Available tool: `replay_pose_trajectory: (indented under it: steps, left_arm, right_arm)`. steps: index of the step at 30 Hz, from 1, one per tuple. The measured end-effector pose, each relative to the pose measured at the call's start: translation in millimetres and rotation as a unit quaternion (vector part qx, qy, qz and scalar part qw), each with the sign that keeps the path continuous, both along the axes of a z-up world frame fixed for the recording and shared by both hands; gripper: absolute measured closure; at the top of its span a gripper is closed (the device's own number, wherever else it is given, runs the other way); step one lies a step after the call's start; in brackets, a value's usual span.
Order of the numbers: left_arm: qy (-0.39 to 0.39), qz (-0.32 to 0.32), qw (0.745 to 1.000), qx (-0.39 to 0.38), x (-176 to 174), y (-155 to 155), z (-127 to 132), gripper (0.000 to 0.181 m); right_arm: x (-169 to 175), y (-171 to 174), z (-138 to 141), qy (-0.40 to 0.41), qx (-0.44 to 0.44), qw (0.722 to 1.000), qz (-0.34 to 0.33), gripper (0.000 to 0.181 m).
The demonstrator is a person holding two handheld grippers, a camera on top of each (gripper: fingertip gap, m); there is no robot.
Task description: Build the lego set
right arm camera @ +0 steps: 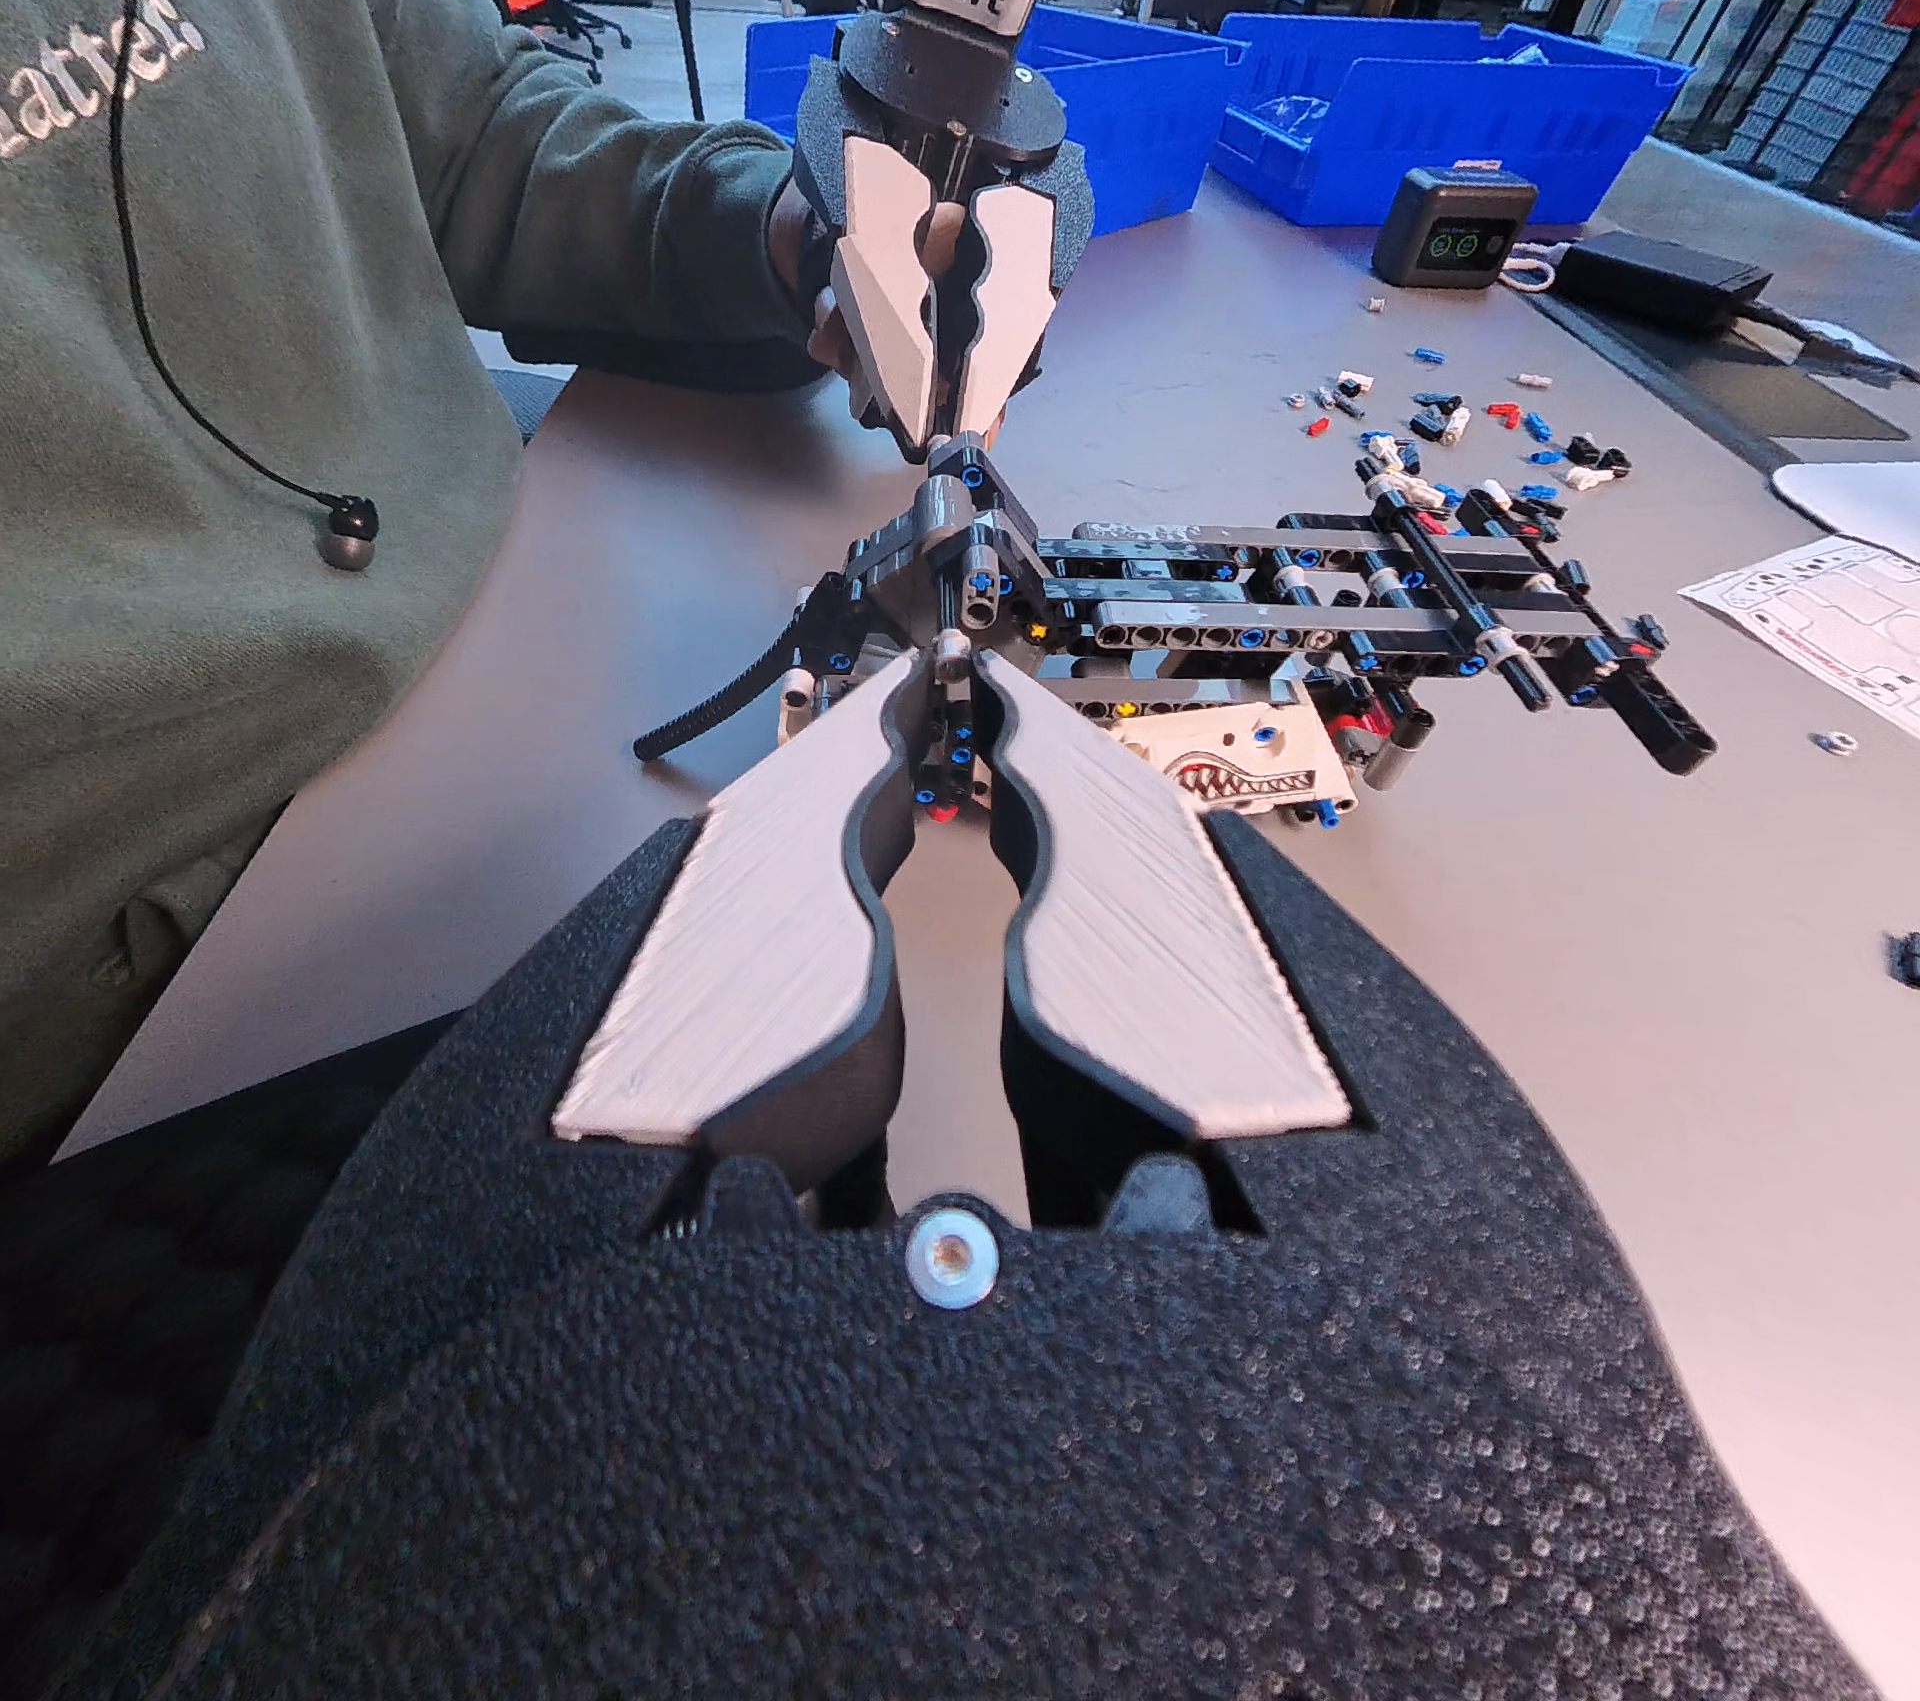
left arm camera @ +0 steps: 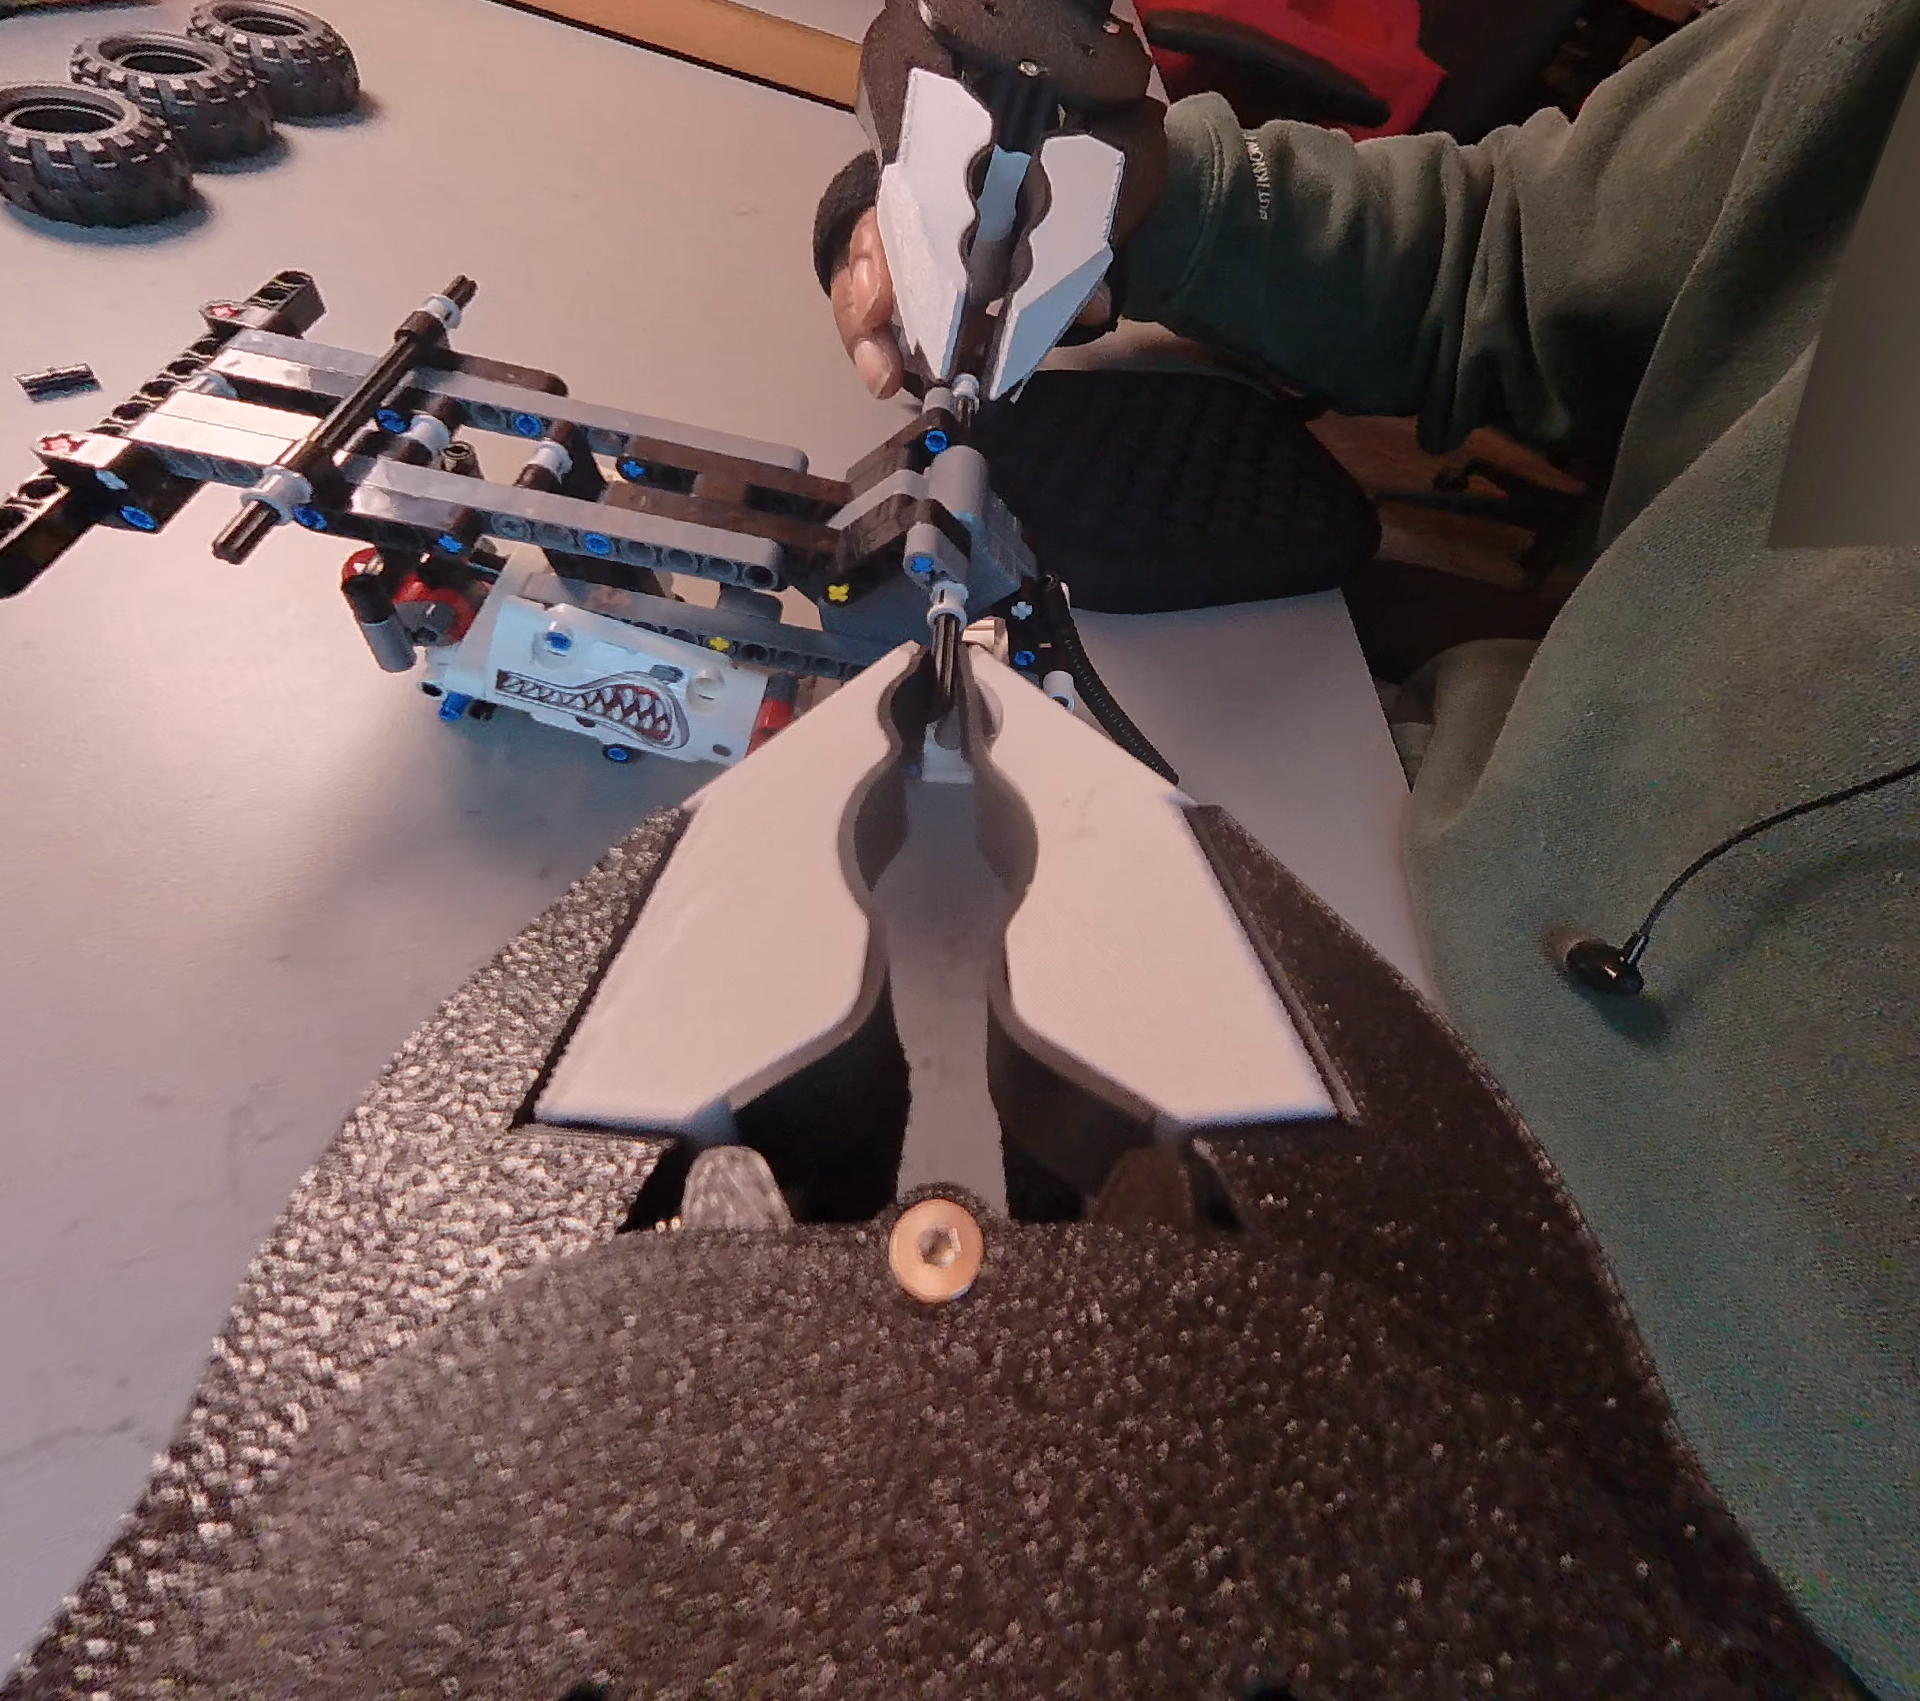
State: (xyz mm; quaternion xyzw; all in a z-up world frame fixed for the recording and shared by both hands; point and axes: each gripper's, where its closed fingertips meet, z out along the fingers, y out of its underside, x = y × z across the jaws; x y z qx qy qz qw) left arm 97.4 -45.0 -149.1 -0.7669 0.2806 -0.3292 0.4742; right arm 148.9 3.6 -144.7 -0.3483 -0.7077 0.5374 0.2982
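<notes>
Lego set: your half-built chassis (left arm camera: pixel 499 488) stands on the desk (left arm camera: pixel 260 924), near your edge, shark-mouth white block (left arm camera: pixel 613 695) low on its side; the beam frame reaches away from you.
Axle: a black cross axle (right arm camera: pixel 948 602) with grey bushes runs through the grey and black block at the near end of the chassis.
Left hand-held gripper (left arm camera: pixel 940 664): narrow, its tips pinched on one end of that axle.
Right hand-held gripper (right arm camera: pixel 945 659): narrow too, its tips at the axle's other end by a light bush; whether it truly grips or only presses there, you cannot tell from these views.
Step in hand: by the look of it, you are seating the axle and its bushes through the end block, squeezing from both ends.
Next move: push evenly along the axle's line, keep both tips square, and stop once the bushes sit flush; a skewed push could tip the frame.
Still waiting: three tyres (left arm camera: pixel 166 93) off to one side, loose small parts (right arm camera: pixel 1455 425) and a sticker sheet (right arm camera: pixel 1829 612) on the other.
</notes>
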Motion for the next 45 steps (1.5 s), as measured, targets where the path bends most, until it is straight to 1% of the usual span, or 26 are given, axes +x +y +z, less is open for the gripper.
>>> replay_pose_trajectory:
  steps: [13, 17, 20, 26, 30, 40, 45]
  left_arm:
    - [0.000, -0.004, 1.000, 0.004, 1.7, -0.9, -0.1, 0.178]
    - [0.025, -0.005, 0.999, 0.028, 2.0, -1.0, -0.6, 0.178]
    - [0.058, -0.009, 0.996, 0.061, 1.9, -1.8, -1.5, 0.178]
    - [0.135, -0.005, 0.982, 0.129, 0.4, -0.8, -2.5, 0.178]
    - [0.167, -0.003, 0.974, 0.156, 1.0, -0.5, -2.1, 0.178]
    - [0.177, -0.002, 0.970, 0.166, 2.9, -1.0, -2.2, 0.178]
    - [0.178, -0.005, 0.971, 0.162, 4.7, -2.6, -3.6, 0.178]
  right_arm:
    - [1.1, 1.4, 0.8, 0.000, -0.001, 1.000, -0.002, 0.175]
    - [1.1, 1.6, 0.2, -0.010, -0.009, 1.000, 0.001, 0.175]
    - [0.6, 1.3, -0.8, -0.023, -0.015, 1.000, 0.005, 0.175]
    - [0.2, 0.9, 0.1, -0.043, -0.031, 0.998, 0.015, 0.175]
    - [0.5, 0.2, 0.9, -0.064, -0.035, 0.997, 0.020, 0.175]
    - [1.6, -1.1, 2.0, -0.101, -0.041, 0.994, 0.029, 0.176]
    - [2.8, -2.9, 1.3, -0.101, -0.052, 0.993, 0.024, 0.176]
